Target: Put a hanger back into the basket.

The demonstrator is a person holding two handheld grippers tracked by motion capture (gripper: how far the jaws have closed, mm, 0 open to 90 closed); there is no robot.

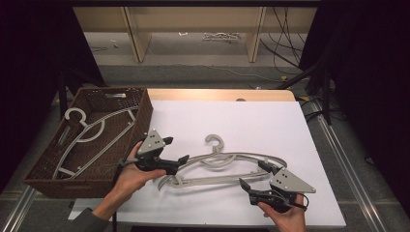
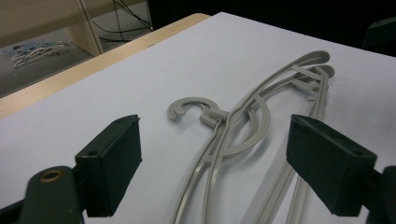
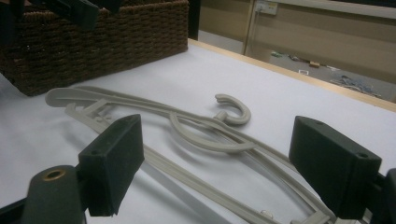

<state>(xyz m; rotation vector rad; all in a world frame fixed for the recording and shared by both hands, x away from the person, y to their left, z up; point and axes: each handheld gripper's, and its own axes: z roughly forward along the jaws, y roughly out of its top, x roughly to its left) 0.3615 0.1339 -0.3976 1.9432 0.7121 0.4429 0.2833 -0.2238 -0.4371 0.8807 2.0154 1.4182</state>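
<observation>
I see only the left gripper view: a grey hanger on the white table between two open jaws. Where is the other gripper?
Observer: The right gripper sits at the opposite end of the hanger, jaws open, holding nothing.
Operator: Is there any container nearby?
Observer: Yes, a brown woven basket stands at the table's left edge, beside the left gripper.
Operator: Is the basket empty?
Observer: No, at least one grey hanger of the same kind lies inside.
</observation>
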